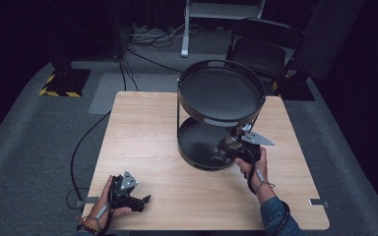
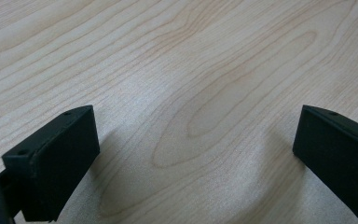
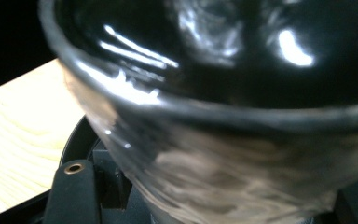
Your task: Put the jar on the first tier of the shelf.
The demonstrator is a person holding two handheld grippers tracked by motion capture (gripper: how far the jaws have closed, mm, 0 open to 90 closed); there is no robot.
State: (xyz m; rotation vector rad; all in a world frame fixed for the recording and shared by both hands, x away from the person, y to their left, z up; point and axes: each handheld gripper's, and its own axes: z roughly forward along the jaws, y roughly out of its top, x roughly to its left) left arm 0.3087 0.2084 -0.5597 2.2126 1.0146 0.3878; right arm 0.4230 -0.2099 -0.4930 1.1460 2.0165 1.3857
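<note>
1. Two grippers on the table (image 1: 142,128), near edge first. Left gripper (image 1: 145,200) sits low at the front-left corner w/ the person's hand (image 1: 103,209) round it. Jaws stand wide apart in the left gripper view, nothing between them, bare wood grain under and ahead. Well apart from the work.

2. Right gripper (image 1: 224,150) further in, right of centre, held by the right hand (image 1: 253,164). Grey plate on top, nose pointing away from the person and a bit left, into the rack.

3. Clear glass (image 3: 242,154) clamped in the right gripper, v. close to the lens in the right gripper view: blurred, rim nearest the top, body running down between the jaws. Long axis runs roughly along the jaws, tilted. Looks empty, though blur makes it hard to be sure.

4. Key relation: glass is at the front-right lip of the lower tray (image 1: 197,142) of the two-tier black rack (image 1: 221,115), under the upper tray (image 1: 221,91). Can't tell if its base touches the tray floor yet or hangs just above.

5. Judgement: the move turns on headroom betw. glass and upper tray, so the glass prob. needs to go in low before righting. Right hand is the only one in reach.

6. Containers: upper tray holds nothing; lower tray floor, where visible, also bare.

7. Far: black chair (image 1: 266,49) behind the table, cables on the grey floor.
</note>
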